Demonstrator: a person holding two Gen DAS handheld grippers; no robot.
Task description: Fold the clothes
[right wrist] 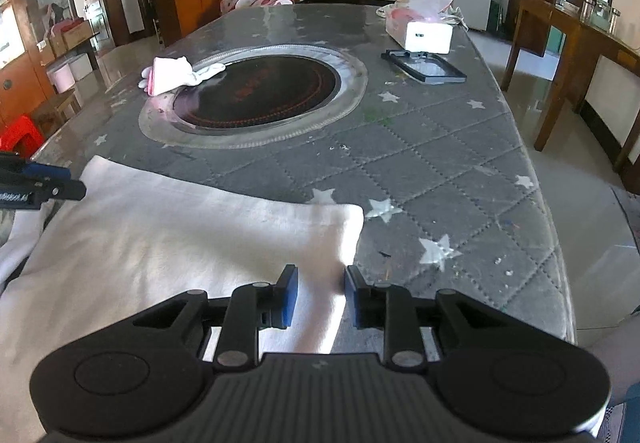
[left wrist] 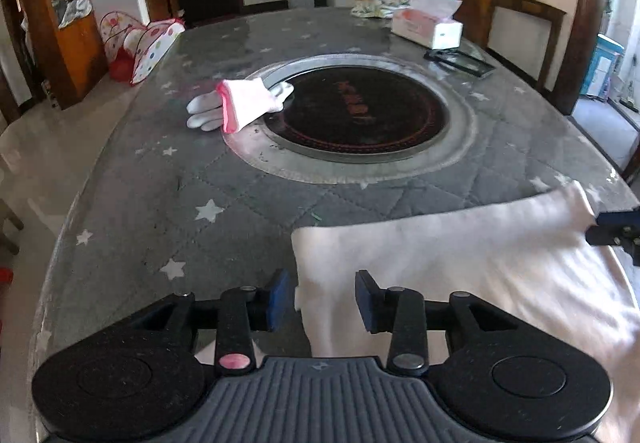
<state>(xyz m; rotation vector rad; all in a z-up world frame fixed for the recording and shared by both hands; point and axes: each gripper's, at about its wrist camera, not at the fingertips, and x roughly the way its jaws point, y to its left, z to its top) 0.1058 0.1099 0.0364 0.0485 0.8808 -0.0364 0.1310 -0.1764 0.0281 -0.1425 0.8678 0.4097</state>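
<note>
Your left tongs (left wrist: 324,297) are open a little. The left edge of the pale pink cloth (left wrist: 460,263) lies between the blue pads (left wrist: 280,299), but they do not squeeze it. The cloth is folded and spreads flat to the right of these tongs, on the grey quilted table cover (left wrist: 180,203) with white stars.

Far ahead of the left tongs sits a small folded pink garment (left wrist: 244,105), on the rim of the round black cooktop (left wrist: 360,115). Only this view shows its white legs sticking out both sides.

Your right tongs (right wrist: 321,293) are open a little too. The cloth's right edge (right wrist: 336,243) lies between them, not pinched. Ahead and to their right is a black tray (right wrist: 424,66), and behind it a tissue box (right wrist: 420,29). Only this view shows the red stool (right wrist: 20,131) far left.

Each view catches the other tongs at its side edge.
</note>
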